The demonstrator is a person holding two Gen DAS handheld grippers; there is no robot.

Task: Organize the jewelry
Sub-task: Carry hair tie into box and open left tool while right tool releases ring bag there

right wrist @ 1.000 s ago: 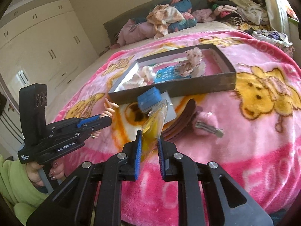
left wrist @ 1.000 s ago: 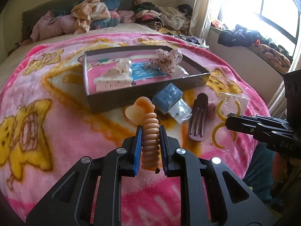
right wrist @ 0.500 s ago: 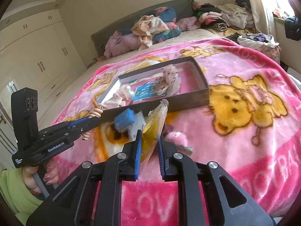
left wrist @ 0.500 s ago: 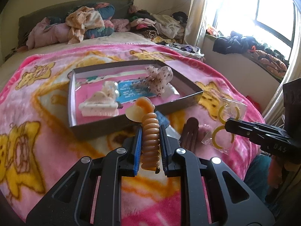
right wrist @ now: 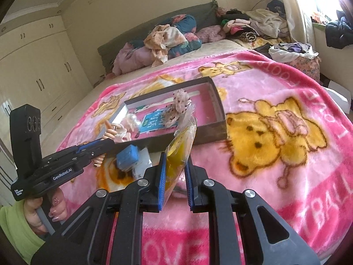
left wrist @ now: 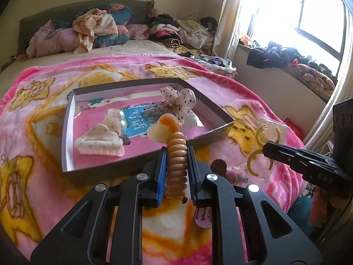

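Left claw (left wrist: 176, 154) clamped on an orange spiral hair tie (left wrist: 175, 161) with a heart charm; right claw (right wrist: 175, 163) pinching a clear packet of yellow hoops (right wrist: 179, 148). Over the last second both claws have carried their loads up-frame: the open box (left wrist: 211, 132) on the pink blanket (right wrist: 275, 92) now sits closer, mid-frame, its near wall just beyond the tie. Likely both pieces go in next. Inside already: a cream clip (left wrist: 99, 143) and spotted bow (left wrist: 178, 101). Packet contents blurred, probably earrings.
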